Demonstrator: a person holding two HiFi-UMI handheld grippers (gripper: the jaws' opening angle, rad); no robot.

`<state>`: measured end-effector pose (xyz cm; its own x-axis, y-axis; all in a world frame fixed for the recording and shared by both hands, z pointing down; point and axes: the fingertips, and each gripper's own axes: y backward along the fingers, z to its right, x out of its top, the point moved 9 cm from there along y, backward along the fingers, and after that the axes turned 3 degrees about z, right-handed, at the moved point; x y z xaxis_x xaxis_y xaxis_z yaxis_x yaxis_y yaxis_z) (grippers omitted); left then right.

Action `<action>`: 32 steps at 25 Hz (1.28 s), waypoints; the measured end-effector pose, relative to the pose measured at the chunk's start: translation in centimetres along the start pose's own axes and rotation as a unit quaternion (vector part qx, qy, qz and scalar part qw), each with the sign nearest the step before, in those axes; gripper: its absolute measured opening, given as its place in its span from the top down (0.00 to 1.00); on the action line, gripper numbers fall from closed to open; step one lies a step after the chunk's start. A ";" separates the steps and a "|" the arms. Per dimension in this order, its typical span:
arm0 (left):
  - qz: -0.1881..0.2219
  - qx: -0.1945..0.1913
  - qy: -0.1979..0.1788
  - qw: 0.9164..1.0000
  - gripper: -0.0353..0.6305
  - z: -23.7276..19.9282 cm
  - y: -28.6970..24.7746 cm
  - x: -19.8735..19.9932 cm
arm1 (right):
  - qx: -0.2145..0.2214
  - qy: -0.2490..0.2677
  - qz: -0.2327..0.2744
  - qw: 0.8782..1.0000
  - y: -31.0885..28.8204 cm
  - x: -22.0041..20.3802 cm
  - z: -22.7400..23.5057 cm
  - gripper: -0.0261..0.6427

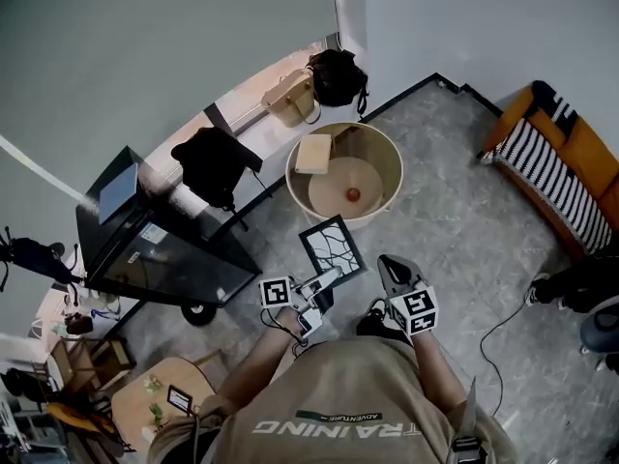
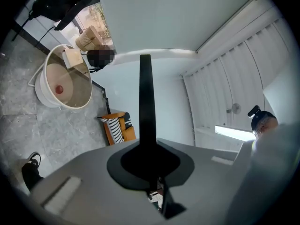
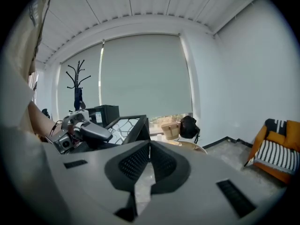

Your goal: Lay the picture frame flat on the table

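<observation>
**A:** What did the room look like, from the left?

**B:** At the far left stood a black coat stand (image 1: 24, 251). Next to it was a black wheeled cabinet with a glossy top (image 1: 164, 254), and below that a small round wooden side table (image 1: 131, 401). The floor was grey mottled stone (image 1: 464, 249). On the pale ledge by the wall sat a black bag (image 1: 215, 162), a tan woven bag (image 1: 290, 95) and a black backpack (image 1: 337, 75). At the far right was an orange armchair with a black-and-white striped cushion (image 1: 556, 167).

**A:** And the tabletop?

**B:** It was a round cream tabletop with a high rim (image 1: 392, 158), near the middle. A tan box (image 1: 314, 153) and a small red ball (image 1: 353, 194) lay in it.

**A:** Where was the frame?

**B:** The black picture frame with a white branching pattern (image 1: 332, 247) was up in the air, over the floor. It hung between the person and the tabletop and touched neither. The left hand-held gripper (image 1: 324, 280) was clamped on the frame's lower edge. The right hand-held gripper (image 1: 390, 267), just to the frame's right, had its jaws closed together with nothing in them.

**A:** Was there any writing?

**B:** "TRAINING" showed in white on the person's khaki T-shirt (image 1: 338, 394), with a smaller "ADVENTURE" beside it. Each gripper's cube bore black-and-white square markers. The white labels on the cabinet were too small to read.
</observation>
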<state>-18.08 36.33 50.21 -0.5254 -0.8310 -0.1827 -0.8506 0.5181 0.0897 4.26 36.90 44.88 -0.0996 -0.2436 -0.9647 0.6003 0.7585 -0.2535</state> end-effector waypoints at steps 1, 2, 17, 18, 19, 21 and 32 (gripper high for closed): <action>0.003 0.003 -0.002 1.000 0.92 -0.2 -1.1 0.5 | 0.003 0.000 0.000 1.000 -0.5 0.3 1.4 0.95; 0.006 0.007 -0.004 1.000 0.92 -0.5 -2.1 1.0 | 0.006 0.001 0.001 1.000 -1.0 0.6 2.7 0.95; 0.033 0.023 -0.006 0.999 0.92 -3.1 -13.7 7.0 | 0.052 -0.008 -0.001 0.999 -6.7 1.8 16.0 0.95; 0.031 0.028 -0.007 0.999 0.92 -3.2 -14.1 7.3 | 0.054 -0.016 -0.005 0.998 -7.0 1.7 16.5 0.95; 0.030 0.031 -0.006 0.999 0.92 -3.3 -14.4 7.5 | 0.054 -0.022 -0.005 0.998 -7.4 1.6 17.0 0.95; 0.027 0.035 -0.001 0.999 0.92 -3.7 -14.8 8.0 | 0.052 -0.025 -0.003 0.998 -8.1 1.2 17.6 0.95; -0.002 0.034 0.038 0.999 0.92 -7.8 -16.5 14.3 | 0.036 -0.040 -0.033 0.998 -14.5 0.9 19.1 0.95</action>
<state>-11.70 14.26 53.73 -0.5235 -0.8453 -0.1070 -0.8512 0.5244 0.0224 10.62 14.16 49.08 -0.0785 -0.3408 -0.9369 0.6509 0.6943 -0.3071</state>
